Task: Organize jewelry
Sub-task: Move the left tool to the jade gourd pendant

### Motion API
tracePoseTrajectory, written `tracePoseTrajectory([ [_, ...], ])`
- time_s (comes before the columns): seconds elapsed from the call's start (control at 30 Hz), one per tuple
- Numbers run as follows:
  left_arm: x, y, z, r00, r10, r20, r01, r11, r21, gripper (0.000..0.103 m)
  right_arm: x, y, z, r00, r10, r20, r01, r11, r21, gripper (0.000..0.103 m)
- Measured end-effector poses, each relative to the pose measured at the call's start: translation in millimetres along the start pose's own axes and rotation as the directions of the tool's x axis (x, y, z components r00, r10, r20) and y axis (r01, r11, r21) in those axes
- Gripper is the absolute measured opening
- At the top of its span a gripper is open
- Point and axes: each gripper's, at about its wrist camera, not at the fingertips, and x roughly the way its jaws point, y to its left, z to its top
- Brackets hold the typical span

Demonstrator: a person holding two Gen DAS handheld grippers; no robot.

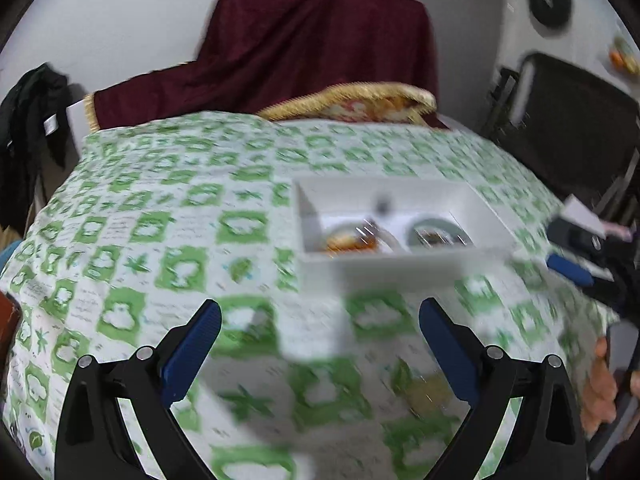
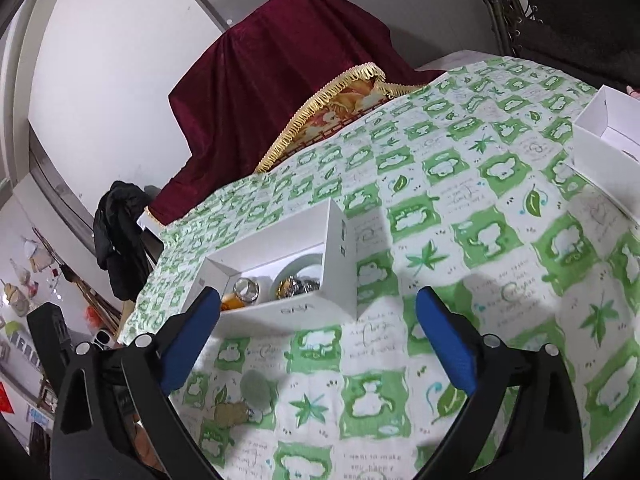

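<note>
1. Both grippers stand released, blue pads spread wide and nothing between them: left gripper (image 1: 320, 344), right gripper (image 2: 316, 332).
2. Just below the right gripper's left finger (image 2: 190, 340) lie 2 loose pieces, a pale green disc (image 2: 258, 390) and a tan gourd-shaped charm (image 2: 230, 414), probably not yet sorted.
3. Beyond both sets of fingertips sits the white box (image 2: 298, 312) (image 1: 400, 268), holding rings and bangles, likely the collecting spot.
4. Far right of the right gripper's fingers, a 2nd white box (image 2: 600, 148) rests on the green-checked tablecloth (image 2: 460, 216).
</note>
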Motion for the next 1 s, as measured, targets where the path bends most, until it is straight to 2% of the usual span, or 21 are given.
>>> tracePoseTrajectory([
  [0.23,-2,-34,-17,0.999,-0.007,-0.037,0.012,0.988,0.156,0.1,-11,-5,-5,1.0,0.015,-0.001,-0.015,1.0,0.027,0.097],
  [0.33,5,-42,-21,0.996,-0.025,-0.084,0.041,0.98,0.194,0.1,-11,-9,-6,1.0,0.019,-0.005,-0.019,0.999,0.05,0.097],
  [0.47,20,-46,-24,0.986,-0.011,-0.168,0.047,0.975,0.216,0.1,-10,-10,-7,1.0,0.018,-0.017,-0.017,0.998,0.057,0.097],
  [0.57,26,-35,-23,0.978,-0.039,-0.204,0.072,0.985,0.156,0.1,-9,-7,-7,1.0,0.014,-0.02,-0.014,0.999,0.043,0.097],
  [0.67,26,-20,-20,0.981,0.025,-0.194,-0.003,0.994,0.111,0.1,-7,-5,-7,1.0,0.011,-0.023,-0.01,0.999,0.032,0.097],
  [0.73,27,0,-17,0.978,0.089,-0.191,-0.08,0.995,0.053,0.1,-6,-4,-8,1.0,0.008,-0.024,-0.008,1.0,0.024,0.097],
  [0.8,26,21,-15,0.974,0.121,-0.192,-0.127,0.992,-0.019,0.1,-6,-2,-9,1.0,0.008,-0.025,-0.008,1.0,0.019,0.097],
  [0.9,21,45,-12,0.976,0.123,-0.179,-0.146,0.982,-0.119,0.1,-6,0,-10,1.0,0.005,-0.019,-0.005,1.0,0.003,0.097],
  [1.0,16,52,-9,0.983,0.093,-0.16,-0.12,0.979,-0.166,0.1,-5,6,-13,1.0,-0.003,-0.024,0.002,0.999,-0.036,0.097],
])
